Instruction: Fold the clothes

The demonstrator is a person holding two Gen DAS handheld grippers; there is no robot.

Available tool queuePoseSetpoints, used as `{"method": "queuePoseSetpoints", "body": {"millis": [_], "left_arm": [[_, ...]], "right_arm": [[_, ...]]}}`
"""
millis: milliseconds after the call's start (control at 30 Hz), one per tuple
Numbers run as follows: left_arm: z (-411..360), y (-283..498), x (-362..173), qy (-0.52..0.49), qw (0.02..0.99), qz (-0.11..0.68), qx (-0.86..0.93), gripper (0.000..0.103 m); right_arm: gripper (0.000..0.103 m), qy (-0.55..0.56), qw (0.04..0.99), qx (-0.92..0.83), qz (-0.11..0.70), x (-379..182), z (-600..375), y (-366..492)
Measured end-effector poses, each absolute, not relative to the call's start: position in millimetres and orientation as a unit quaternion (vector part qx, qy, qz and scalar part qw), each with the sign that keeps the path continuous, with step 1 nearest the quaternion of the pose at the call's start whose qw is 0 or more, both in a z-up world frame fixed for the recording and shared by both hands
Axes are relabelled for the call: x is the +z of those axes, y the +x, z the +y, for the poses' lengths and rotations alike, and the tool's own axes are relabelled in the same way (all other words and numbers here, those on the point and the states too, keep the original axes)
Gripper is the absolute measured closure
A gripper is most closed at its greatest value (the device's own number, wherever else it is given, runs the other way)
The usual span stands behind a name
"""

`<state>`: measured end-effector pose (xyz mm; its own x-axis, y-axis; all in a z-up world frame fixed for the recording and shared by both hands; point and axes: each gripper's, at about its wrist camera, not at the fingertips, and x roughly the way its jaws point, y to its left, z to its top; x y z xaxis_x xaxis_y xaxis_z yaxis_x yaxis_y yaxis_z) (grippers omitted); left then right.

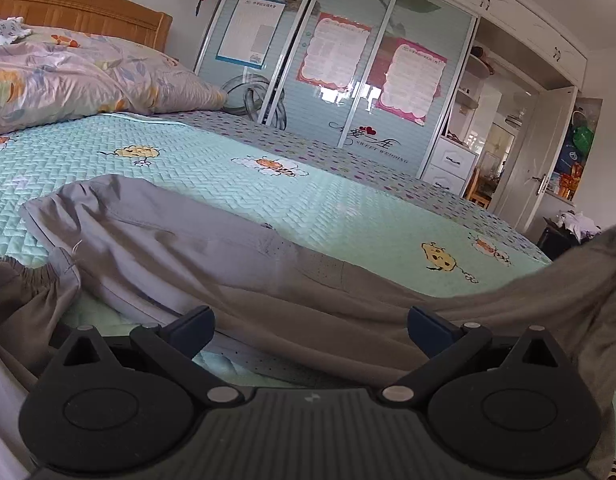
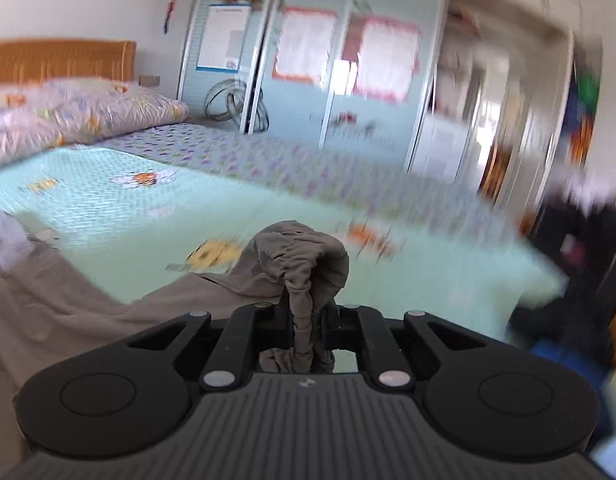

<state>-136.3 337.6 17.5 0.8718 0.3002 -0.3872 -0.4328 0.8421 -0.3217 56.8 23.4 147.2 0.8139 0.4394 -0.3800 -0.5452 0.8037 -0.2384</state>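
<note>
Two words, "SWEET WEDDING", mark the wardrobe door (image 1: 371, 148); posters seem illegible.

Home bedroom. A bed (image 1: 196, 152) with a wooden headboard (image 1: 80, 12) carried a mint quilted cover with cartoon bees and a floral duvet (image 1: 76, 76). Behind stood a sliding-door wardrobe (image 1: 347, 60) with posters stuck on it, a small drawer unit (image 1: 451, 164), and an open door (image 1: 535, 160) to another room.
</note>
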Motion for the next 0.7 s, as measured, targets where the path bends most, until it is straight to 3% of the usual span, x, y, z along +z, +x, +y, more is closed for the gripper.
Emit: {"method": "queuePoseSetpoints", "body": {"millis": [200,267,333,400,533,700], "left_arm": [[336,-135,14,-0.214,0.949,0.157,0.167,0.001],[335,-130,9,-0.211,0.948,0.171,0.168,0.001],[337,-127,7,-0.212,0.946,0.178,0.169,0.001],[338,-125,4,-0.216,0.944,0.183,0.168,0.001],[343,-124,1,-0.226,0.941,0.192,0.166,0.001],[336,-123,1,-0.201,0.945,0.195,0.171,0.001]], "right_arm": [[0.089,-0.249,0.948,0.155,0.122,182,64,129],[0.078,-0.223,0.948,0.160,0.159,168,71,161],[0.047,-0.182,0.947,0.166,0.206,149,72,190],[0.036,-0.102,0.951,0.171,0.236,134,58,200],[0.036,0.102,0.946,0.193,0.238,111,4,178],[0.035,0.091,0.935,0.222,0.260,73,-24,112]]}}
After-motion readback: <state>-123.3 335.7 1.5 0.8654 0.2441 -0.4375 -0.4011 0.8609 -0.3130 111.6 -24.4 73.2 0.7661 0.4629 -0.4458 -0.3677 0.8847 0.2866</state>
